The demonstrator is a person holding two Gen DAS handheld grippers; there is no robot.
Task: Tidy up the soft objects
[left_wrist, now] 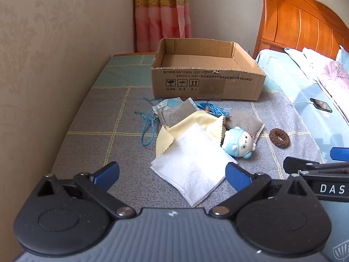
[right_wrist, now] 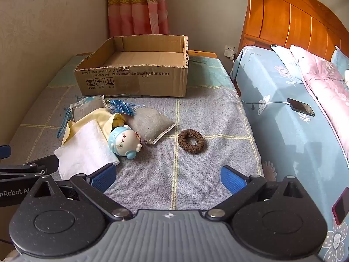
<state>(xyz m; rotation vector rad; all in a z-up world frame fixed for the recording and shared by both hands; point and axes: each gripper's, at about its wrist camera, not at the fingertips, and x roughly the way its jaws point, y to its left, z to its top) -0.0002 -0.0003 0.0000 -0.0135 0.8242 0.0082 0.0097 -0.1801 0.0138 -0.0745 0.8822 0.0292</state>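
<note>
A pile of soft things lies on the grey checked cover in front of an empty cardboard box (left_wrist: 207, 85) (right_wrist: 135, 80): a white cloth (left_wrist: 192, 170) (right_wrist: 87, 150), a yellow cloth (left_wrist: 187, 126) (right_wrist: 93, 115), a blue-white plush toy (left_wrist: 238, 144) (right_wrist: 124, 142), grey pouches (left_wrist: 246, 120) (right_wrist: 150, 122), blue cord (left_wrist: 148, 128) (right_wrist: 120, 106). A brown scrunchie (left_wrist: 279, 138) (right_wrist: 191, 141) lies to the right. My left gripper (left_wrist: 172, 174) is open just before the white cloth. My right gripper (right_wrist: 168, 178) is open and empty, short of the scrunchie.
A wall runs along the left. A bed with blue flowered sheets (right_wrist: 283, 120), pink pillows and a wooden headboard (right_wrist: 294, 21) stands right. A phone on a cable (right_wrist: 301, 107) (left_wrist: 320, 104) lies on it. A curtain (right_wrist: 137, 6) hangs behind the box.
</note>
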